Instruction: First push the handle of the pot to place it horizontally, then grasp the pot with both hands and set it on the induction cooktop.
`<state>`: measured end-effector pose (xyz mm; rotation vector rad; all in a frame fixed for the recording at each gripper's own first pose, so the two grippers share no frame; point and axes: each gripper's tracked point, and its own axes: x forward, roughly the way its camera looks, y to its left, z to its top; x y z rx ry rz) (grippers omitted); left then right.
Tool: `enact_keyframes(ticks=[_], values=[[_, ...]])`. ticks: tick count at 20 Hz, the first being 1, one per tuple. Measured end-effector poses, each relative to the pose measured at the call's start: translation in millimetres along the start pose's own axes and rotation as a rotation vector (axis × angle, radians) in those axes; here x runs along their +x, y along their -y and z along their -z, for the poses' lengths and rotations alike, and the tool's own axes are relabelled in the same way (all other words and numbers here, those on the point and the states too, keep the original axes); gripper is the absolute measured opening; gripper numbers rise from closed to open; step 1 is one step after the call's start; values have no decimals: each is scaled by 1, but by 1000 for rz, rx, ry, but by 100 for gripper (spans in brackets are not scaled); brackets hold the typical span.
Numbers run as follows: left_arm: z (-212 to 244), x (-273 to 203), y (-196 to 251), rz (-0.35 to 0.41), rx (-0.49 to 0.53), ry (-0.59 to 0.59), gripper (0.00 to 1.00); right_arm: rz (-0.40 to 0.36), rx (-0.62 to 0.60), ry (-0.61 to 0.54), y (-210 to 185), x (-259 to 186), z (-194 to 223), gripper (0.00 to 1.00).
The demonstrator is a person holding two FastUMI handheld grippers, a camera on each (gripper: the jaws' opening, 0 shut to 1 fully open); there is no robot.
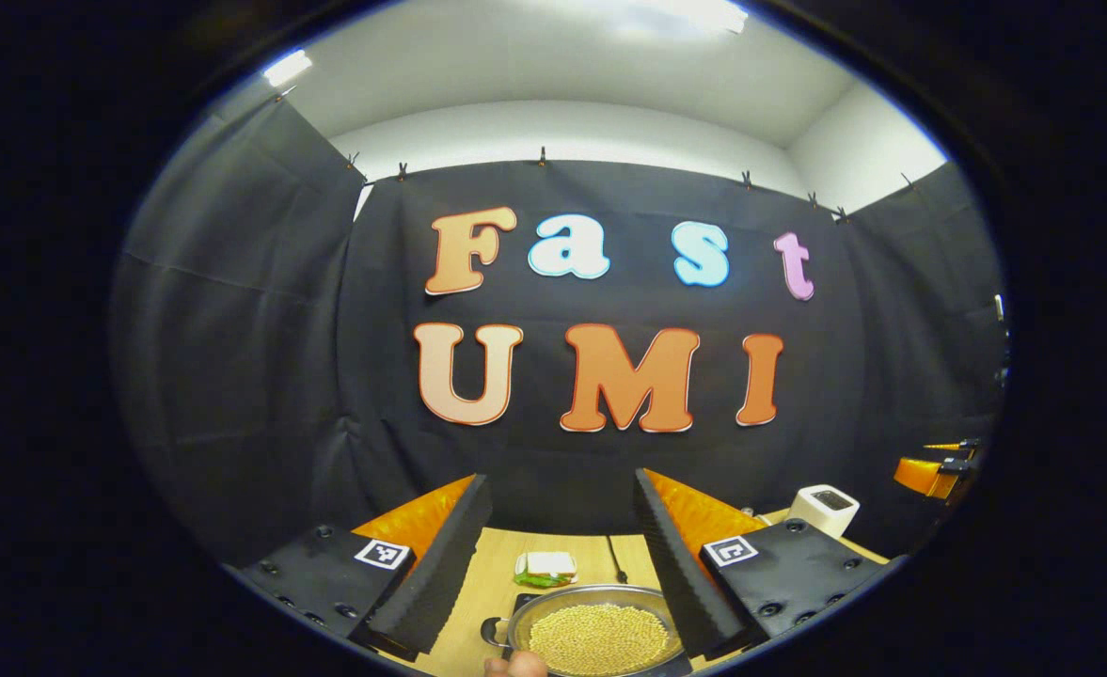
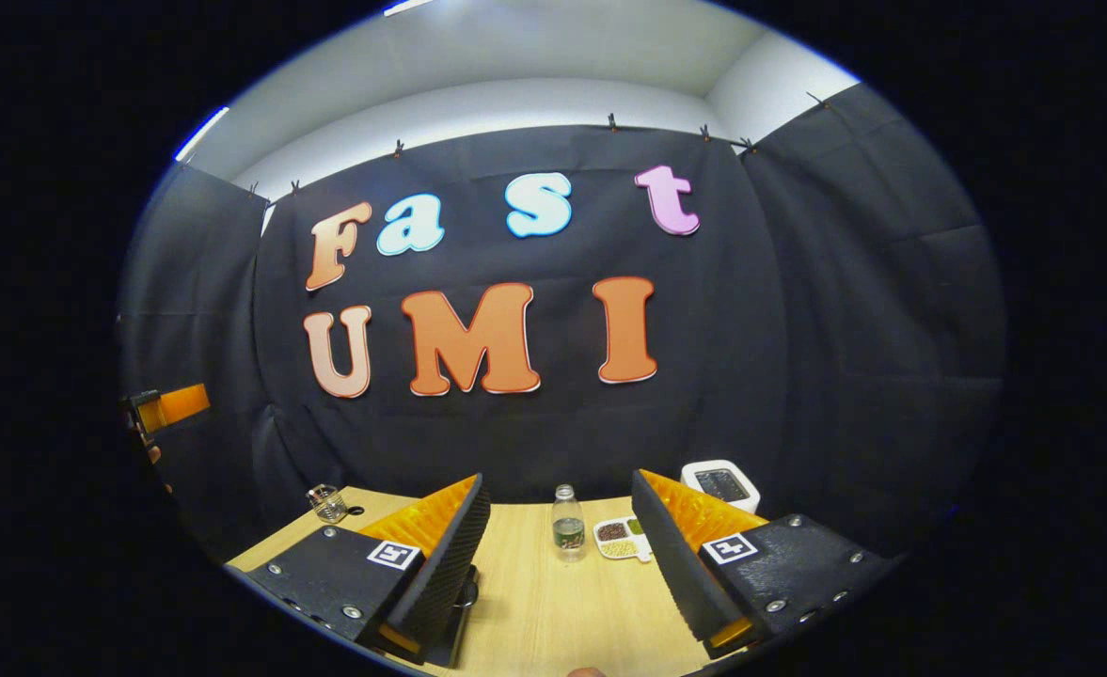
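Note:
A round metal pot point(image 1: 600, 594) full of pale yellow beans sits low in the left gripper view, between and below the fingers of my left gripper point(image 1: 561, 481), which is open and holds nothing. A small dark handle point(image 1: 491, 631) sticks out at the pot's left side. A dark flat edge point(image 1: 526, 600) shows behind the pot's rim, and a black cord point(image 1: 615, 559) runs away from it. My right gripper point(image 2: 557, 480) is open over the wooden table point(image 2: 553, 602), with a dark object point(image 2: 464, 606) beside its left finger.
A white-and-green block point(image 1: 545, 567) lies beyond the pot. A white box point(image 2: 720, 481), a small bottle point(image 2: 568, 519), a divided dish of beans point(image 2: 622, 540) and a glass jar point(image 2: 327, 503) stand toward the table's far side. The other gripper point(image 1: 937, 470) shows at the right edge.

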<state>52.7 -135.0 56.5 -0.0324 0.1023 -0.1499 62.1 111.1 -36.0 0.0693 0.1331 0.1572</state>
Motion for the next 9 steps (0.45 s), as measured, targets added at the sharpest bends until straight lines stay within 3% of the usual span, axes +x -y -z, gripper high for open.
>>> enact_keyframes(ticks=[9], values=[[-18, -27, 5, 4, -47, 36, 96, 37, -31, 98, 32, -39, -32, 93]])
